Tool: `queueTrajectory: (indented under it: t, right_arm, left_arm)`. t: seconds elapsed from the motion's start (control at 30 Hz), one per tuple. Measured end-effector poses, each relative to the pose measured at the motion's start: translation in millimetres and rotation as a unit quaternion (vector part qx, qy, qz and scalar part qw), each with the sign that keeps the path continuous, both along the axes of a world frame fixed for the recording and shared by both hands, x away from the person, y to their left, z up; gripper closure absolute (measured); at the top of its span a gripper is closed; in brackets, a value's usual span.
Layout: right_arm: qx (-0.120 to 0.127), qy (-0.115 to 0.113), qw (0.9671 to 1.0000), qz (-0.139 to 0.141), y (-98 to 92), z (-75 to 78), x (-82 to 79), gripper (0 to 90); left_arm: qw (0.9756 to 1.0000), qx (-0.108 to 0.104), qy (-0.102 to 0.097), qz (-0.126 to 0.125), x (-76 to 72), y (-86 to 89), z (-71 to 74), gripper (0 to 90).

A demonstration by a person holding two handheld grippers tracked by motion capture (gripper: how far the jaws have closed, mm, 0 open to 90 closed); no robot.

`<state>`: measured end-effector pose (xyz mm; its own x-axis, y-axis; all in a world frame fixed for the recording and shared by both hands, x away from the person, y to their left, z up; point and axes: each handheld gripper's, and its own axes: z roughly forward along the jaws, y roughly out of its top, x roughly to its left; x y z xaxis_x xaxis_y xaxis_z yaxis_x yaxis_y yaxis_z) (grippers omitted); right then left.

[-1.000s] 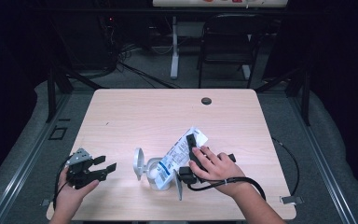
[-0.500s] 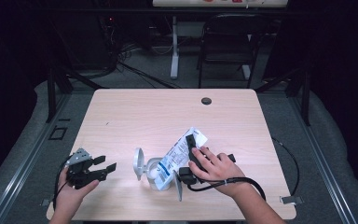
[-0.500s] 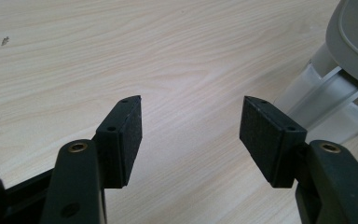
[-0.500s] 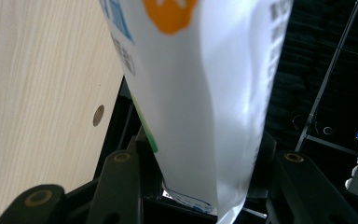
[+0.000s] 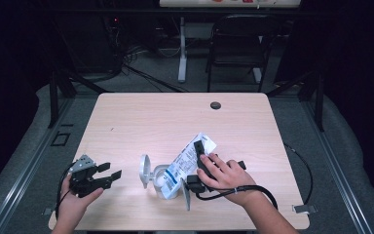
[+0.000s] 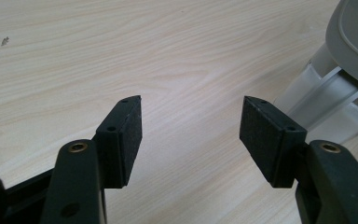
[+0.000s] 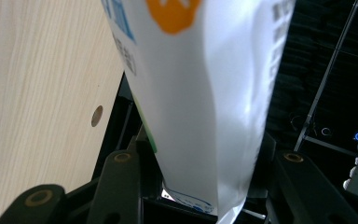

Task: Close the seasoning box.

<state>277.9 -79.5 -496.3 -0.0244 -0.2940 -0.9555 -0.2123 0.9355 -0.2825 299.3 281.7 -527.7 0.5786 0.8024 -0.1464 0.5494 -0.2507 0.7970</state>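
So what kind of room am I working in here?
Probably a lab or recording studio, not a home: a bare wooden table on grey carpet, dark curtained surroundings, cables trailing on the floor and a black folding chair behind.

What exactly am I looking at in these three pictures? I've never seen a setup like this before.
There is no robot here: a person sits at a wooden table and holds a hand-held grasping tool in each hand. The wide picture comes from a fixed camera above the person, looking down at the table. The other two come from small cameras mounted on the tools, each looking along its own two black jaws.

The left tool rests near the table's left front corner, jaws apart with nothing between them; its own view shows the bare pads.

The right tool is closed on a white printed pouch, tilted with its lower end at a grey container whose round lid stands open. In the right gripper view, the pouch sits between the jaws.
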Motion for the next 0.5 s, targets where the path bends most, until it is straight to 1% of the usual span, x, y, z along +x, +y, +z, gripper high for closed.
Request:
queueTrajectory:
  t: [0.3,0.5]
  right_arm:
    - [-0.003,-0.002,1.0000,-0.001,0.1,0.3,-0.2,59.4]
    - [0.007,0.006,1.0000,0.003,0.1,-2.0,0.5,59.4]
  left_arm:
    - [1.0000,0.001,-0.001,-0.001,0.2,0.1,-0.1,39.5]
    - [1.0000,0.001,-0.001,0.000,0.0,0.3,0.0,39.4]
